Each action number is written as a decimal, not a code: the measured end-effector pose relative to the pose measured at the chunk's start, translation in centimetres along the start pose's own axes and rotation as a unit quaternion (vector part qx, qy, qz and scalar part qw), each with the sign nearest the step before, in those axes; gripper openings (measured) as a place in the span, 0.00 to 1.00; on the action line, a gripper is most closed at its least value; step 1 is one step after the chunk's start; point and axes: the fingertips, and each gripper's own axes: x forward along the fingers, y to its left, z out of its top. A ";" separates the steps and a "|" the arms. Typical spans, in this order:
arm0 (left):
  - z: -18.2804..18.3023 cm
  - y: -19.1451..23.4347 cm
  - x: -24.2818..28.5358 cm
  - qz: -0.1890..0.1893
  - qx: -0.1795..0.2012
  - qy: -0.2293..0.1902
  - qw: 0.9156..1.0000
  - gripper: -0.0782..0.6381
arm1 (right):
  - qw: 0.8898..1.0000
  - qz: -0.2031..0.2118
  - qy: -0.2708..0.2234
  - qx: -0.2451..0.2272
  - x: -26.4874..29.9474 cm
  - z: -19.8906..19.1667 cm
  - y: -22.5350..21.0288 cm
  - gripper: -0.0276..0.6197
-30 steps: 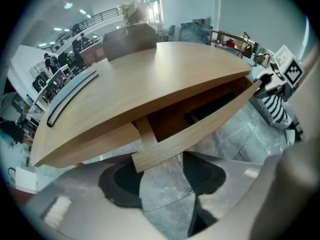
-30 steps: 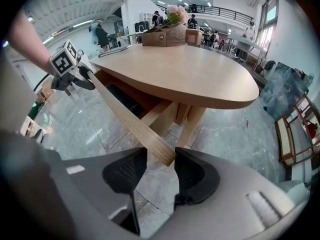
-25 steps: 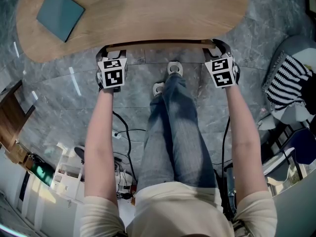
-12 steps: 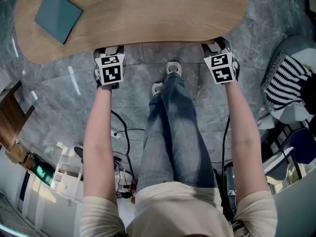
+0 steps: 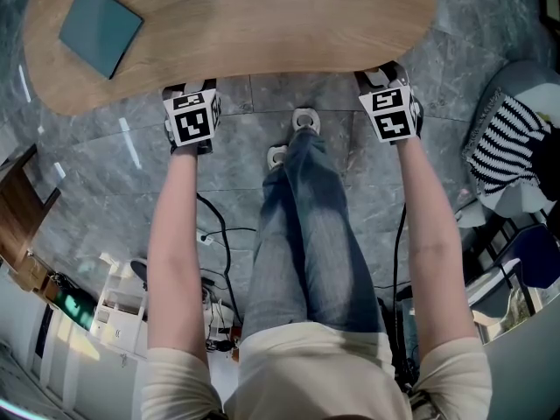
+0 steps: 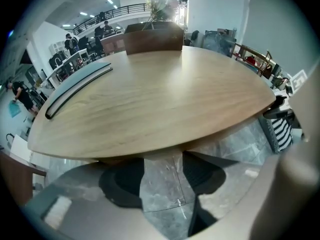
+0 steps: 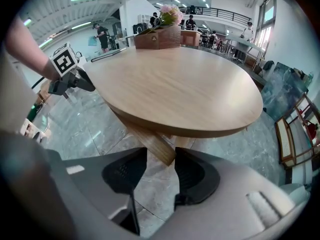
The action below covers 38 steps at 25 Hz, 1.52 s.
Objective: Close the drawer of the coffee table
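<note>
One drawer: tucked beneath the near rim of the coffee table, on the stretch between the two grippers. In the head view none of it stuck out past the rim, and no view showed its front clearly.
Coffee table: oval, with a light wood top, standing on slanted wooden legs over the grey marble floor.
Left gripper: released, jaws apart with only floor tile between them, tips right at the table's near rim and pointing steeply down.
Right gripper: likewise released, jaws apart and grasping nothing. A table leg showed beyond the gap, and the tips sat at the rim, well to the right of the other gripper.
Marker cubes: one on each gripper, left cube and right cube, both just short of the rim.
On the tabletop: a teal book lay flat near the far left end, and a wooden box of pink flowers stood at the far side.
Person: bare forearms stretched to both grippers, with jeans and light shoes between them, toes close to the table.
Floor around: black cables lay left of the legs, and a black-and-white striped cloth lay off to the right.
</note>
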 end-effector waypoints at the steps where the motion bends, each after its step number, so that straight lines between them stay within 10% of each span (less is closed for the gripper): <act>1: 0.0 0.0 0.0 0.001 0.001 0.001 1.000 0.45 | 1.000 -0.001 0.000 0.001 0.0 0.0 0.0 0.31; 17: -1.0 -1.7 -3.3 -0.010 -0.046 -0.061 0.997 0.44 | 0.992 -0.064 -0.046 0.101 -2.8 -1.6 1.9 0.25; 21: -1.6 -2.7 -5.2 -0.022 -0.055 -0.085 0.995 0.32 | 0.986 -0.070 -0.077 0.127 -4.5 -0.9 3.6 0.06; 29: -2.4 -4.4 -9.4 -0.039 -0.044 -0.133 0.989 0.11 | 0.976 -0.051 -0.144 0.158 -7.9 1.1 8.1 0.05; 38: -3.4 -7.0 -16.3 -0.067 -0.052 -0.169 0.982 0.11 | 0.960 -0.039 -0.198 0.194 -14.2 2.2 12.5 0.05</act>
